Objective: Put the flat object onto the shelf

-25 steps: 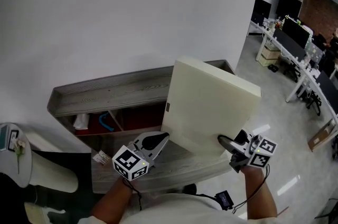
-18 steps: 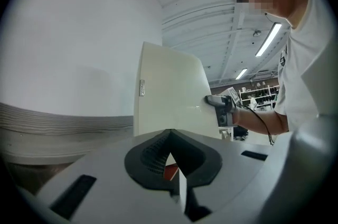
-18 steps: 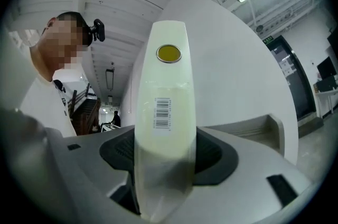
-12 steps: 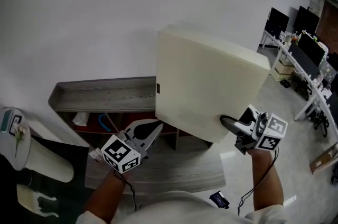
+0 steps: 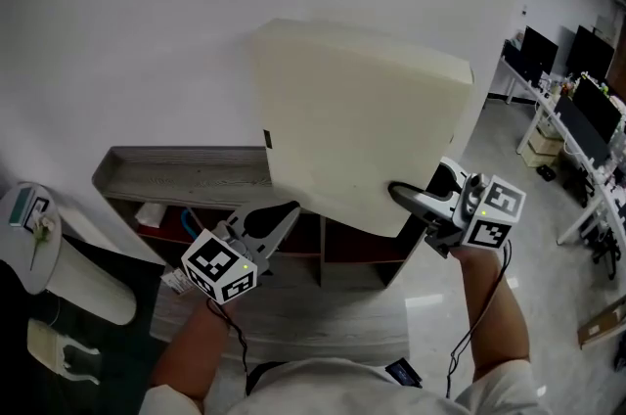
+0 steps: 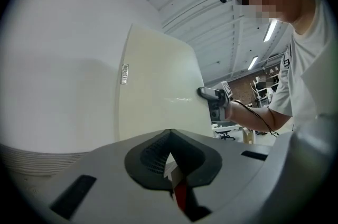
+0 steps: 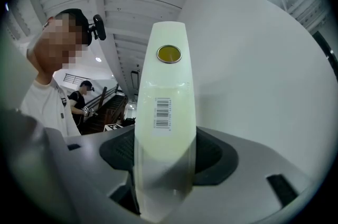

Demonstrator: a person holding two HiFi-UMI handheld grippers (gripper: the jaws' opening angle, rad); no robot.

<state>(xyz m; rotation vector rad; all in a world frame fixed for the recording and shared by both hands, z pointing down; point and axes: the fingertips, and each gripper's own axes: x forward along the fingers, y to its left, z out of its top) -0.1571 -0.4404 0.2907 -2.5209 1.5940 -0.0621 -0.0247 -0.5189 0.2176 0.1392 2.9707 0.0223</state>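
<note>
The flat panel [image 5: 362,119], cream and thick, is held in the air at the centre of the head view. It is tilted against the white wall [image 5: 127,31], with its lower edge above the grey wood-grain shelf [image 5: 186,173] and not resting on it. A small tag [image 5: 267,139] sits on its left edge.

The right gripper [image 5: 406,198] is at the panel's lower right corner, with its jaws clamped across the panel's thickness. The right gripper view looks up the narrow edge, which carries a barcode label [image 7: 163,112] and a round yellow sticker [image 7: 169,53].

The left gripper [image 5: 284,217] is at centre left, just under the panel's lower left edge. Its jaws look closed together with no part of the panel between them. Whether the tips touch the edge is hard to tell.

The shelf's compartments are red inside, and the upper left one holds a white item [image 5: 149,214] and a blue one [image 5: 191,225].
</note>
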